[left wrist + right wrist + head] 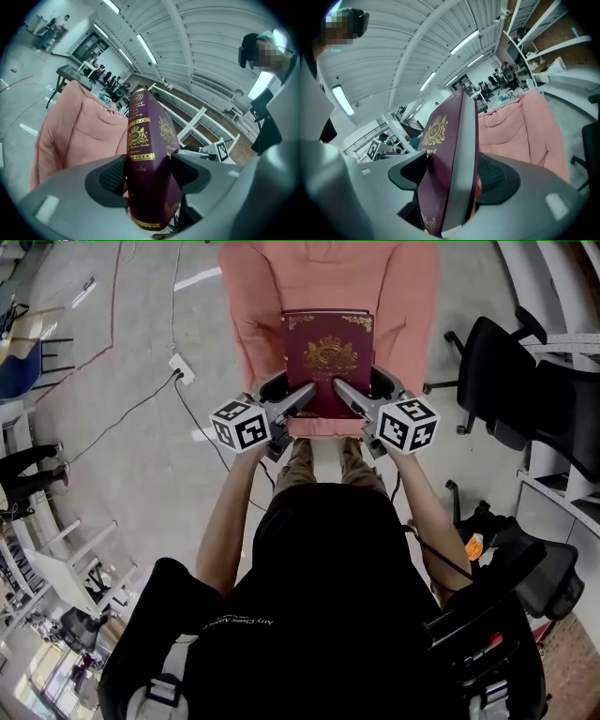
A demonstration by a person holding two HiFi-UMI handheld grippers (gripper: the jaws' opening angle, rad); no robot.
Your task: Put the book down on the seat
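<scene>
A maroon book (328,357) with gold print lies cover up over the pink cushioned seat (258,306), its near edge at the seat's front. My left gripper (302,395) is at the book's near left corner, my right gripper (345,390) at the near right. In the left gripper view the spine of the book (145,154) stands between the pads and both press on it, with the seat (75,126) behind. In the right gripper view the book (445,164) sits between the wide jaws, and a sliver of seat (520,126) shows beside the right pad.
Black office chairs (511,381) stand to the right of the seat. A white power strip (181,367) and cables lie on the grey floor to the left. The person's legs (323,460) are just before the seat's front.
</scene>
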